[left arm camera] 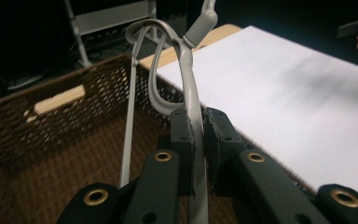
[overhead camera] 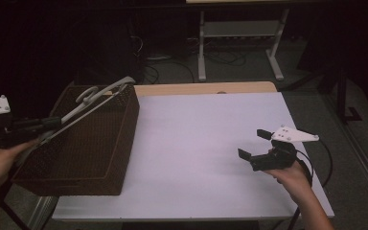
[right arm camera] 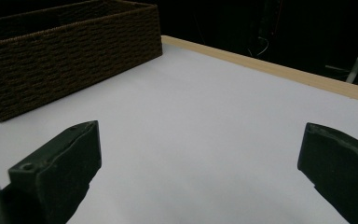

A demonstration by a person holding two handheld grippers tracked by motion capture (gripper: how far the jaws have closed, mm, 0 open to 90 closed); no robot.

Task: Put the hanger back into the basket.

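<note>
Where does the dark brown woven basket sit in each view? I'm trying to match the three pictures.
High view: the dark brown woven basket stands at the table's left edge, under the left gripper.
Left gripper view: its open inside lies at left, below the jaws.
Right gripper view: its side wall is at upper left.
Shared landmark: the white tabletop.

Dim room, dark background; bright white table [overhead camera: 211,143]; soft, grainy pictures.

Dark room; white desk frame [overhead camera: 239,36] behind (cables).
</note>
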